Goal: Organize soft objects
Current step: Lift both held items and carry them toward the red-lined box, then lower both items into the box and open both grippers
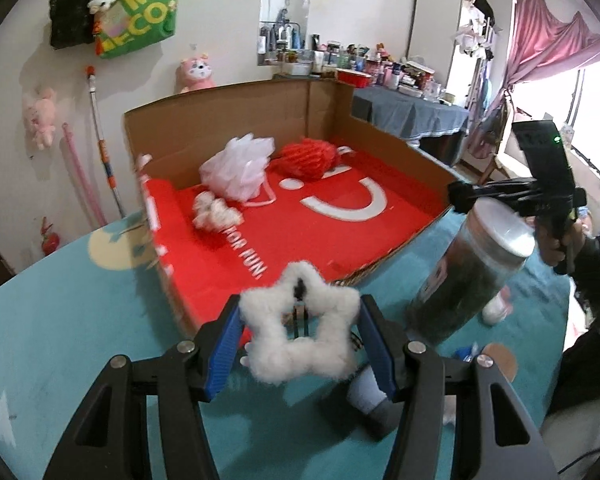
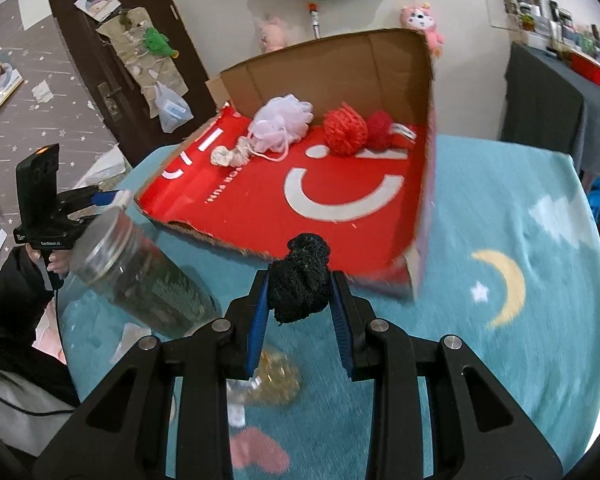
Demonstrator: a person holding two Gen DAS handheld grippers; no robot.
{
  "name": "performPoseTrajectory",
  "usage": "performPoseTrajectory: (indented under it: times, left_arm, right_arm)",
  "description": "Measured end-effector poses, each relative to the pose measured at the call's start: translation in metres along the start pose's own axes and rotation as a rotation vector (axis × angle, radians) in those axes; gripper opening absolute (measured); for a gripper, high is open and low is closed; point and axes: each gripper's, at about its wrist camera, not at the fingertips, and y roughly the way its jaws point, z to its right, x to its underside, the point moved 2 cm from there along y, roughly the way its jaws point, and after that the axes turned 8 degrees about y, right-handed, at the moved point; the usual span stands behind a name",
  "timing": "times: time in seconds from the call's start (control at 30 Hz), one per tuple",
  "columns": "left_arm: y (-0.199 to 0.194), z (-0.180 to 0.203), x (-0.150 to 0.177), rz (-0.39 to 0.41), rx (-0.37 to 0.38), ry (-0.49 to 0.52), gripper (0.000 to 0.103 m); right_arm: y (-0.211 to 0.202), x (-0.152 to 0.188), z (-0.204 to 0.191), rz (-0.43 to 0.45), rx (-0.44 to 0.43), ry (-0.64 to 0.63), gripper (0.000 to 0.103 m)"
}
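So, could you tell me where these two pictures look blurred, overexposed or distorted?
Left wrist view: the window at right is blown out, the box's near-left edge smears with motion, and the white fluffy star stays fairly sharp. Right wrist view: the box's right wall and the glass jar are streaked, and the black knit piece is crisp. Both views bend straight edges, fisheye style.

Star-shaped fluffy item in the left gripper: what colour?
White star, clearest in the left wrist view.
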Motion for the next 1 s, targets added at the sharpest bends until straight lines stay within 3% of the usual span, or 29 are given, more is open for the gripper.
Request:
performPoseTrajectory:
  times: [0.17,0.3,0.6,0.77,1.0]
  left_arm:
    - [0.017,0.005,-0.03,-0.029,0.041,-0.025,0.059]
    - [0.032,0.011,-0.06,-0.061,0.006,-0.009,0.059]
    - [0.109,0.018,-0.108,-0.227,-0.064,0.028,0.06]
    - [0.145,0.011,-0.121,-0.283,-0.081,0.025,0.06]
    - [0.187,-0.001,-0.121,-0.347,-0.106,0.024,0.06]
  right_arm:
    - [0.016,-0.023,-0.012,-0.011,-0.007,-0.026,0.028]
    - [0.03,-0.043,-0.019,-0.018,0.028,-0.041,0.028]
    - [0.095,-0.097,-0.002,-0.147,0.233,0.043,0.028]
    - [0.13,-0.111,0.019,-0.228,0.316,0.094,0.029]
    - [0.15,-0.119,0.036,-0.257,0.362,0.126,0.029]
